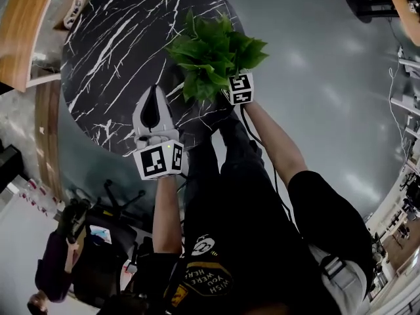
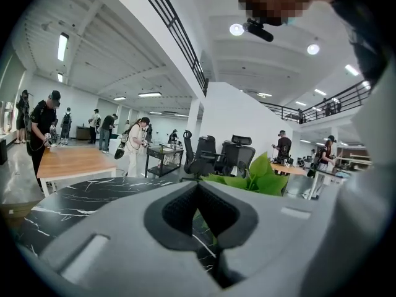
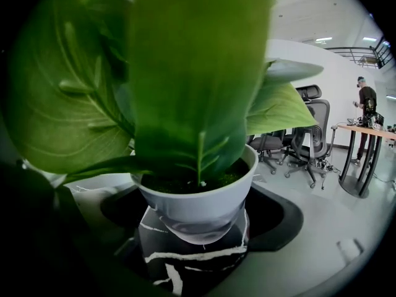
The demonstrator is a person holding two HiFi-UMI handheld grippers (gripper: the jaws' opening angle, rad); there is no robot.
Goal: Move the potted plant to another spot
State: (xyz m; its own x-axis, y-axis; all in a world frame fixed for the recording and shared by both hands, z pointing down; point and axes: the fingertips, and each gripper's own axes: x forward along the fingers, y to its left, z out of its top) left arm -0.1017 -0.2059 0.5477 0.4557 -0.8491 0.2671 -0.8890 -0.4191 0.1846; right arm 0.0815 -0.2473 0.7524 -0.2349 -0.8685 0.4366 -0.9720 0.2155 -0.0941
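Note:
The potted plant [image 1: 213, 51], broad green leaves in a white pot [image 3: 195, 197], stands near the right edge of a round black marble table [image 1: 118, 51]. My right gripper [image 3: 197, 218] has one jaw against each side of the pot, shut on it; in the head view only its marker cube [image 1: 241, 88] shows below the leaves. Leaves fill most of the right gripper view. My left gripper [image 1: 154, 107] lies over the table's near edge, left of the plant, shut with nothing between its tips [image 2: 199, 187]. The plant's leaves [image 2: 257, 178] show just beyond it.
A wooden table [image 1: 26, 31] stands at the far left, and another [image 2: 68, 163] has people beside it. Office chairs [image 2: 210, 153] stand behind the marble table, with more chairs [image 3: 309, 141] off to the right. A chair base [image 1: 121, 199] sits under the near edge.

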